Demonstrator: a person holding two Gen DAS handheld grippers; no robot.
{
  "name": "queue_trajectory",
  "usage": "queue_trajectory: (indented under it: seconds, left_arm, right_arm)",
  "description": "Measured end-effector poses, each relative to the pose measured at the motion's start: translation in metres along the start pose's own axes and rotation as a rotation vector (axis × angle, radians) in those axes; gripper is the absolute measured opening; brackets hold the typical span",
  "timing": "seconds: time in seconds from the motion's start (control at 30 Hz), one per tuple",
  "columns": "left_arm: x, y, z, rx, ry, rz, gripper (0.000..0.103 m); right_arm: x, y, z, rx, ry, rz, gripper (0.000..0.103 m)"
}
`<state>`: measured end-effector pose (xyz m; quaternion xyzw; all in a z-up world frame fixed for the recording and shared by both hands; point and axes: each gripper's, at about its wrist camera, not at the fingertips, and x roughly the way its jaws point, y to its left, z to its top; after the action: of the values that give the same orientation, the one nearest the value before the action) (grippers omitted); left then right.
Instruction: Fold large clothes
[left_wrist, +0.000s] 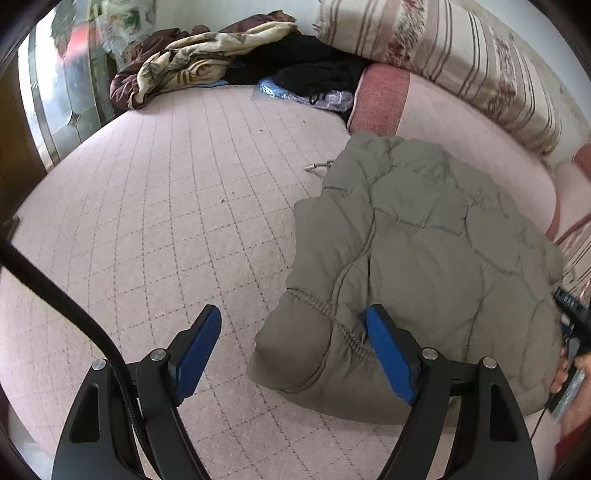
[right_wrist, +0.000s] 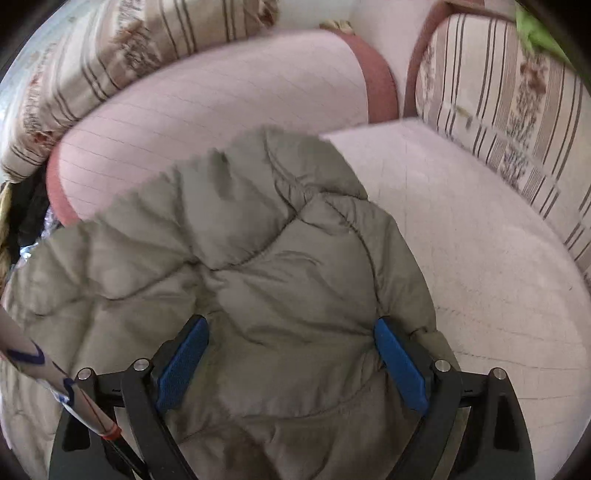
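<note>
An olive-grey quilted puffer jacket (left_wrist: 424, 266) lies folded in a bundle on the pink quilted bed cover (left_wrist: 166, 221). My left gripper (left_wrist: 295, 332) is open over the jacket's near left corner, its right finger above the fabric and its left finger over bare cover. In the right wrist view the jacket (right_wrist: 258, 277) fills the middle. My right gripper (right_wrist: 291, 347) is open with both blue pads spread over the jacket, holding nothing. The right gripper's body and the hand holding it show at the far right edge of the left wrist view (left_wrist: 572, 332).
A heap of blankets and dark clothes (left_wrist: 229, 59) lies at the far end of the bed. A pink bolster (left_wrist: 443, 122) and striped floral cushions (left_wrist: 461, 55) line the right side. A striped chair back (right_wrist: 517, 110) stands at the right. A black strap (left_wrist: 55, 295) crosses the near left.
</note>
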<state>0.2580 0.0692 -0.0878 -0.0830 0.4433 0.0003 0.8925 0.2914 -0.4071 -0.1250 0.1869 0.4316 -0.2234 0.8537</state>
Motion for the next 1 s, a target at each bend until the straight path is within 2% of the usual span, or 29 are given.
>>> queue_trajectory:
  seconds: [0.1, 0.17, 0.27, 0.4, 0.53, 0.67, 0.7, 0.77, 0.8, 0.87, 0.9, 0.93, 1.0]
  left_arm:
    - [-0.002, -0.002, -0.001, 0.017, -0.015, 0.026, 0.081]
    - [-0.006, 0.002, -0.001, 0.003, -0.023, 0.016, 0.081]
    - [-0.016, 0.015, 0.003, -0.032, -0.050, 0.014, 0.081]
    - [-0.028, 0.040, 0.012, -0.089, -0.095, 0.065, 0.081]
    - [-0.027, 0.077, 0.020, -0.188, -0.071, 0.091, 0.081]
    - [-0.022, 0.102, 0.023, -0.260, -0.042, 0.094, 0.081]
    - [-0.022, 0.106, 0.023, -0.268, -0.040, 0.096, 0.081]
    - [-0.021, 0.113, 0.025, -0.287, -0.034, 0.093, 0.081]
    - [-0.021, 0.113, 0.024, -0.290, -0.033, 0.091, 0.081]
    - [-0.022, 0.115, 0.025, -0.290, -0.031, 0.087, 0.081]
    - [-0.022, 0.115, 0.025, -0.291, -0.033, 0.086, 0.081]
    - [-0.024, 0.115, 0.026, -0.292, -0.037, 0.086, 0.081]
    - [-0.025, 0.115, 0.027, -0.292, -0.041, 0.086, 0.081]
  right_arm:
    - [-0.011, 0.018, 0.006, -0.066, -0.014, -0.096, 0.096]
    - [-0.039, 0.030, 0.003, -0.106, -0.086, -0.111, 0.093]
    - [-0.083, 0.053, -0.008, -0.137, -0.164, -0.050, 0.093]
    - [-0.109, 0.094, -0.033, -0.178, -0.125, 0.097, 0.093]
    - [-0.113, 0.162, -0.066, -0.324, -0.096, 0.178, 0.093]
    - [-0.090, 0.228, -0.104, -0.486, -0.060, 0.183, 0.093]
    - [-0.080, 0.237, -0.109, -0.514, -0.055, 0.156, 0.093]
    - [-0.062, 0.251, -0.119, -0.563, -0.064, 0.076, 0.098]
    - [-0.057, 0.253, -0.119, -0.569, -0.059, 0.063, 0.100]
    - [-0.059, 0.251, -0.112, -0.549, -0.032, 0.069, 0.100]
    - [-0.065, 0.250, -0.109, -0.532, -0.031, 0.079, 0.097]
    - [-0.075, 0.249, -0.107, -0.511, -0.048, 0.093, 0.092]
    - [-0.097, 0.251, -0.106, -0.481, -0.087, 0.138, 0.092]
